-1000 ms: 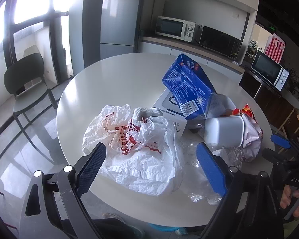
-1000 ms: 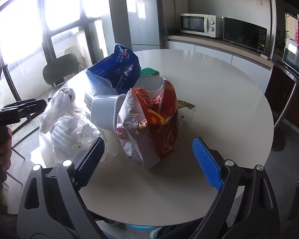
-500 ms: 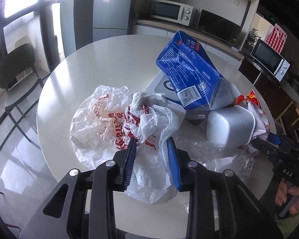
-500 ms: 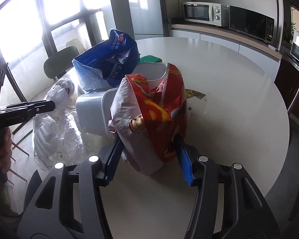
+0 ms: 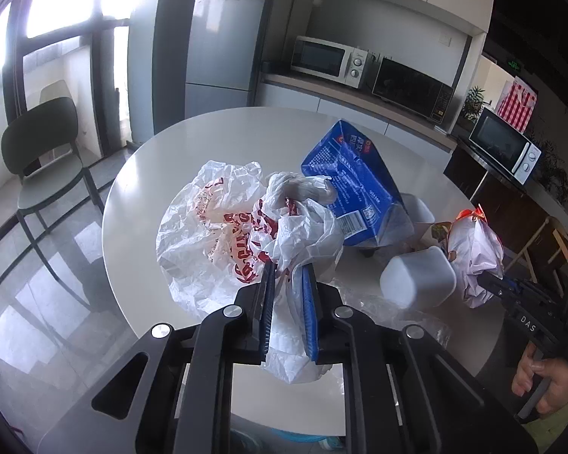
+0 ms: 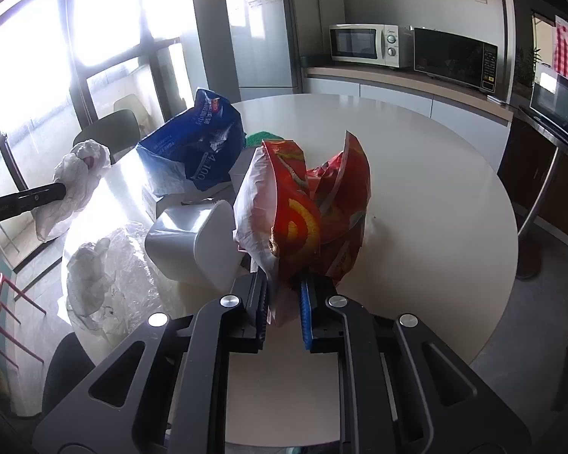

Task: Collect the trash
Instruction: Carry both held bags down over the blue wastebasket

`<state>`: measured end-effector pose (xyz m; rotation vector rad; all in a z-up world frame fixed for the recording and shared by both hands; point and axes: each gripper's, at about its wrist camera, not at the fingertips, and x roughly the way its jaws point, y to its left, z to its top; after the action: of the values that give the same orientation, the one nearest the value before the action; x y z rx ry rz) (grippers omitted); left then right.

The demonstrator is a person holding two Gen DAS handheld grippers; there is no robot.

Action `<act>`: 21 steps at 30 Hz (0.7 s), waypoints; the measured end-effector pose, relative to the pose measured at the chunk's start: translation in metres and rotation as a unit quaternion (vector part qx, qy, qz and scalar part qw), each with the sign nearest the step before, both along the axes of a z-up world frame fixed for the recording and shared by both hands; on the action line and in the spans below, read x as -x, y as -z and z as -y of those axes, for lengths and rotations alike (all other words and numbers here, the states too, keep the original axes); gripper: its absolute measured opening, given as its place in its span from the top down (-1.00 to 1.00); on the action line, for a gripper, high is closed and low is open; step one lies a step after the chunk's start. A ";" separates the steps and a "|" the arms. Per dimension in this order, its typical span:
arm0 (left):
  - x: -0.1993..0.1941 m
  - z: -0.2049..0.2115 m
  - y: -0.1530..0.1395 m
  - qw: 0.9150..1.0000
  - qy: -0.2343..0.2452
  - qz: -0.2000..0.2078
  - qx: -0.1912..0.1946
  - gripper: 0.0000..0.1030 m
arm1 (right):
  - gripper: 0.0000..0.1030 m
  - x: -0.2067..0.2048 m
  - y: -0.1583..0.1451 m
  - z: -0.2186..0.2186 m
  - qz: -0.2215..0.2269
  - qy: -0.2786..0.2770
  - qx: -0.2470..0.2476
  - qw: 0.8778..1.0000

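My left gripper [image 5: 288,276] is shut on a white plastic bag with red print [image 5: 223,227], bunched and lifted off the round white table [image 5: 193,143]. It also shows in the right wrist view [image 6: 75,178]. My right gripper [image 6: 284,291] is shut on the lower edge of a red and orange snack bag [image 6: 310,212], held upright above the table [image 6: 435,196]. That bag shows at the right in the left wrist view [image 5: 477,249]. A blue bag [image 5: 356,178] and a white plastic tub [image 5: 416,276] lie between the two grippers.
Clear crumpled film [image 6: 113,276] lies at the table's near edge. A white box [image 6: 193,196] sits under the blue bag [image 6: 200,143]. A dark chair [image 5: 41,159] stands left of the table. A fridge [image 5: 227,38] and microwaves [image 5: 329,60] line the far wall.
Both grippers went from wide open to shut: the left on the white plastic bag, the right on the snack bag. Both bags are now lifted and bunched.
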<state>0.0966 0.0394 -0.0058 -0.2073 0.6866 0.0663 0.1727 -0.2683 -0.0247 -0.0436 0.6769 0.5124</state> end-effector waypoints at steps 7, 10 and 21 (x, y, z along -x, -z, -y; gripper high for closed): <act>0.041 0.018 -0.021 0.999 0.027 0.031 0.007 0.75 | 0.77 0.040 -0.023 0.019 0.018 -0.004 -0.013 1.000; 0.060 0.026 -0.025 0.998 0.042 0.036 0.007 0.75 | 0.77 0.060 -0.032 0.030 0.016 -0.012 -0.025 0.999; 0.129 0.042 -0.022 0.995 0.099 0.013 0.005 0.75 | 0.78 0.132 -0.045 0.054 0.013 -0.034 -0.020 0.999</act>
<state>-0.0321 -0.0021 0.0158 -0.1476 0.6779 -0.1298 0.0408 -0.3224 0.0205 -0.0366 0.6419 0.5899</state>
